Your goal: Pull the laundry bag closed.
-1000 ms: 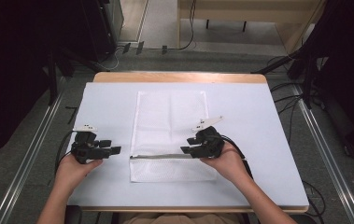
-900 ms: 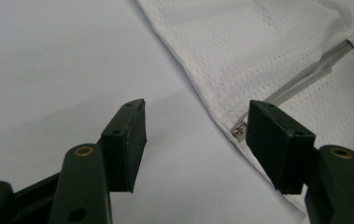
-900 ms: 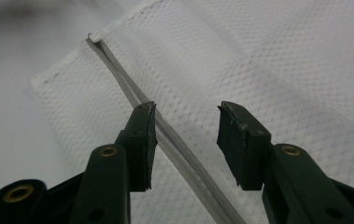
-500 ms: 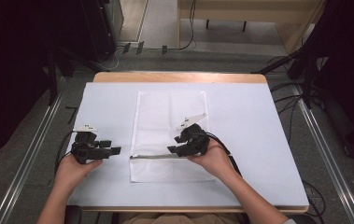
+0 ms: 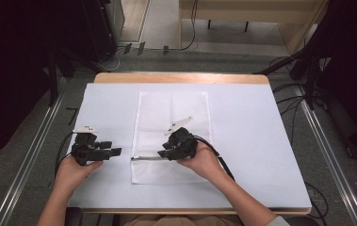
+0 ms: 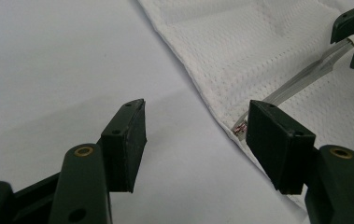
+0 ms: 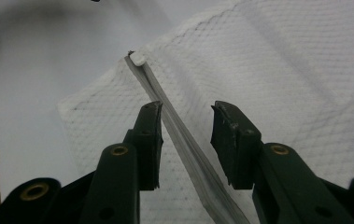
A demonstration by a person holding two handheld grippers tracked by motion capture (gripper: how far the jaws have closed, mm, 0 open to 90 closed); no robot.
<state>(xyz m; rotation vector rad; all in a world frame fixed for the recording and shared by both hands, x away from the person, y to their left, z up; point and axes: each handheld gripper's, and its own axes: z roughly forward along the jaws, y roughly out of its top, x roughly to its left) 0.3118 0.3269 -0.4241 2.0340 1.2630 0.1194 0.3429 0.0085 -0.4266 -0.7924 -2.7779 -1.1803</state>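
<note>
A white mesh bag [image 5: 172,134] lies flat at the middle of a white table [image 5: 261,141], its long axis running away from the person. A grey zipper [image 5: 144,158] crosses the bag near its near end, from the left edge toward the middle.

Right gripper [image 5: 164,153]: held in the right hand [image 5: 203,161] over the bag, pointing toward the left edge of the high view, with its tips above the zipper. In the right gripper view the right gripper [image 7: 186,123] has its jaws apart, one on each side of the zipper [image 7: 174,123], which runs up between them to its white end stop [image 7: 138,58] at the bag's [image 7: 277,70] corner. The pads do not press on the zipper. The jaws have just been closing, with the zipper between them.

Left gripper [image 5: 112,151]: held in the left hand [image 5: 75,170] on the bare table just left of the bag, pointing toward the bag's left edge and apart from it. In the left gripper view the left gripper [image 6: 195,123] has its jaws wide apart with nothing between them but table [image 6: 48,70]. The bag's [image 6: 249,51] edge runs diagonally just beyond the right-hand jaw, and the zipper's [image 6: 300,79] end shows beside that jaw. The tips of the other gripper show at the upper right corner of this view, over the zipper.
</note>
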